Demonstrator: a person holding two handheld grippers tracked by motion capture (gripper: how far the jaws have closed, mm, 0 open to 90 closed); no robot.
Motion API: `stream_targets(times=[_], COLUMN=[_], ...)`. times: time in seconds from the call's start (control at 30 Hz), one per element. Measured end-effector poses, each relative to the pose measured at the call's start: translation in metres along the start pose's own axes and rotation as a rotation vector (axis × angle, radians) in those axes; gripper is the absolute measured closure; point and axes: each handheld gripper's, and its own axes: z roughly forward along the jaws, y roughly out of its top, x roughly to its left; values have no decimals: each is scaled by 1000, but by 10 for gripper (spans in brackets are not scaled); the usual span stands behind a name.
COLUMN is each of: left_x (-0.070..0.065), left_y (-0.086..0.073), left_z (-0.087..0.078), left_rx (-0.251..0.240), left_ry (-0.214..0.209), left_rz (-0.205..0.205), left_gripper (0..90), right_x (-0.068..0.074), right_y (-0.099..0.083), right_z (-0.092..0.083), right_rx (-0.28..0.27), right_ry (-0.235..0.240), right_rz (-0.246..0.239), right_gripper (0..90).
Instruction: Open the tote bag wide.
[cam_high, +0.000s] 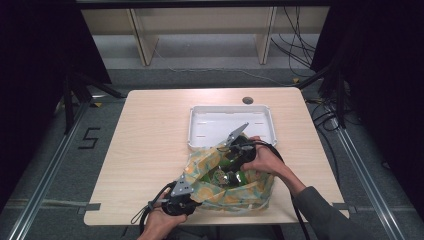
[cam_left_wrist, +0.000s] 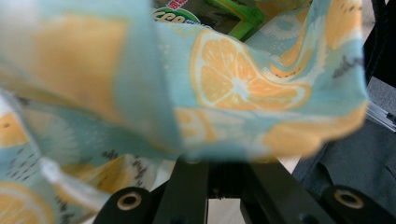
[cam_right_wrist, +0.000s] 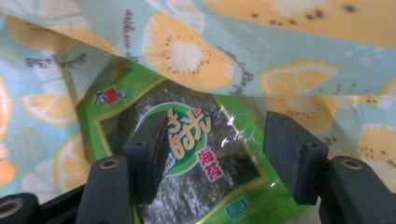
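Between the right gripper's (cam_right_wrist: 215, 154) parted jaws lies a green seaweed packet (cam_right_wrist: 187, 163), half hidden inside the fruit-print bag (cam_high: 230, 182), whose blurred rim the left gripper's (cam_left_wrist: 219, 163) closed jaws pinch.

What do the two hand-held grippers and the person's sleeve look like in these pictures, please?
Both are black. The left gripper and right gripper each carry a grey three-cornered plate on top, and black cables trail from them toward the person. In the right gripper view its jaws end in dark rectangular pads, with round metal-ringed holes on the arms. The right forearm wears a grey sleeve.
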Motion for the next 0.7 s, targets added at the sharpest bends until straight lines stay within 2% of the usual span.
stream_targets(times=[0.03,0.07,0.1,0.17,0.23,0.27,0.3,0.37,0.4,0.47,0.5,0.57,0.6,0.7], left_x=[1,-1,0,1,1,2,2,2,2,3,3,4,5,5], left_y=[1,0,1,2,2,2,3,2,2,3,3,4,4,4], left_z=[1,4,5,9,13,13,15,18,19,20,21,22,22,24], left_rx=[10,7,7,13,1,7,1,10,11,19,17,7,19,16], left_ry=[2,3,7,4,6,6,9,10,14,19,16,16,18,17], left_rz=[31,6,29,33,6,12,19,5,0,32,9,20,34,31], left_gripper=[893,894,894,893,892,892,892,892,892,893,893,893,893,893], right_x=[0,0,-1,-2,-2,-3,-2,-4,-4,-4,-5,-6,-8,-8], right_y=[0,1,1,2,2,3,3,2,2,3,3,3,3,2], right_z=[1,3,5,8,11,13,14,20,20,23,23,24,26,28], right_rx=[5,6,5,6,16,14,22,10,20,19,15,10,6,7], right_ry=[0,2,-4,-15,-19,-19,-17,-16,-17,-23,-24,-20,-20,-15], right_rz=[0,6,-1,5,4,-4,19,-11,9,25,22,35,26,39], right_gripper=[418,417,416,434,437,437,431,421,418,411,407,401,402,404])
